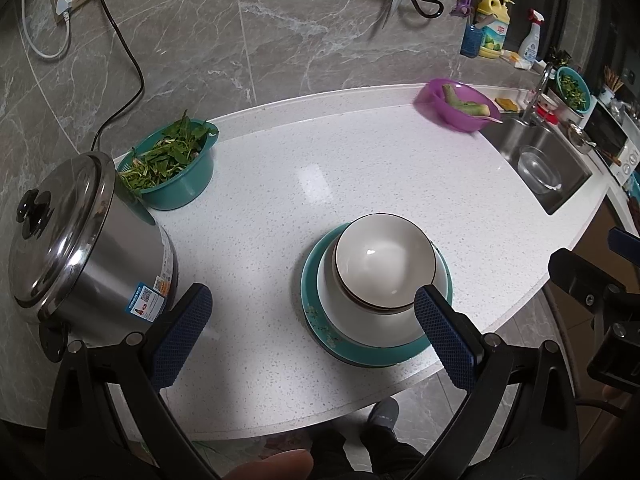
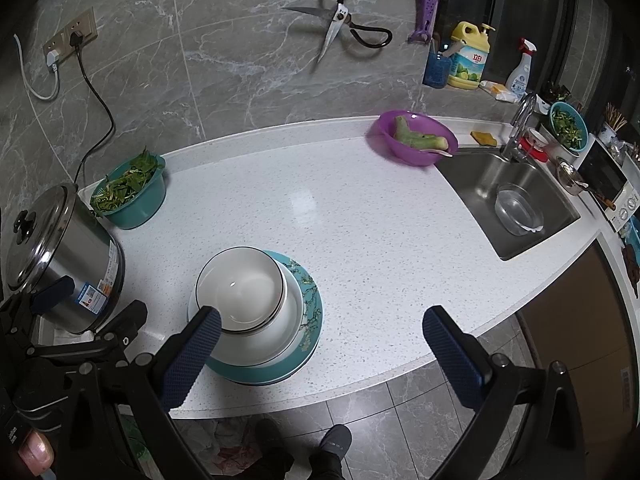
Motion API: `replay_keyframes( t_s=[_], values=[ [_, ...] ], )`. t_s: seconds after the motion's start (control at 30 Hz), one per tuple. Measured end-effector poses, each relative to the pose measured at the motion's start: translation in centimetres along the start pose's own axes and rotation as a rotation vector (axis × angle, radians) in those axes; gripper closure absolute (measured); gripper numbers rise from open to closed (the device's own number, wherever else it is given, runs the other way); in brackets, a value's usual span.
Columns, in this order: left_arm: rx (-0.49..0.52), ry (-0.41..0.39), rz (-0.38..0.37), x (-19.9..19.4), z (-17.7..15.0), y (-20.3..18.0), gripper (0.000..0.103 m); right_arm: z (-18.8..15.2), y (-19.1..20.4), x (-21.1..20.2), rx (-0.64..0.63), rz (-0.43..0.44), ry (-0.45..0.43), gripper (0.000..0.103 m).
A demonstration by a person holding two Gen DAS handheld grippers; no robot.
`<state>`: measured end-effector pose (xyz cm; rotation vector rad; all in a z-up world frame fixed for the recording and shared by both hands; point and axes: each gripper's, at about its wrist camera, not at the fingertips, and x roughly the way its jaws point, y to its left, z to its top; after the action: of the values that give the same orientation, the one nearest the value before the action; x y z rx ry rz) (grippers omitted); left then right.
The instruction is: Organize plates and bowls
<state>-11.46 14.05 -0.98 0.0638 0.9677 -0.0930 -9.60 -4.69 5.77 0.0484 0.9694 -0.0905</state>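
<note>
A white bowl with a dark rim point(image 1: 384, 260) point(image 2: 240, 286) sits nested in a larger white bowl point(image 1: 372, 324) point(image 2: 260, 344), which stands on a teal flowered plate point(image 1: 376, 350) point(image 2: 308, 312) near the counter's front edge. My left gripper point(image 1: 312, 316) is open and empty, held just in front of the stack, which lies toward its right finger. My right gripper point(image 2: 320, 332) is open and empty, with the stack by its left finger.
A steel pot with a lid point(image 1: 80, 240) point(image 2: 52, 256) stands at the left. A teal basin of greens point(image 1: 176, 164) point(image 2: 130, 192) is behind it. A purple basin point(image 1: 456, 106) point(image 2: 416, 142) sits by the sink point(image 1: 552, 164) point(image 2: 512, 200), which holds a clear bowl.
</note>
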Motion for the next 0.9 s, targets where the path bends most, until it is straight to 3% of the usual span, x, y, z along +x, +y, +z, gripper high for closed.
replay_keyframes(
  t_s=[0.9],
  values=[
    [-0.008, -0.002, 0.002, -0.04, -0.3, 0.46, 0.0, 0.06, 0.07, 0.86, -0.007, 0.024, 0.006, 0.0]
  ],
)
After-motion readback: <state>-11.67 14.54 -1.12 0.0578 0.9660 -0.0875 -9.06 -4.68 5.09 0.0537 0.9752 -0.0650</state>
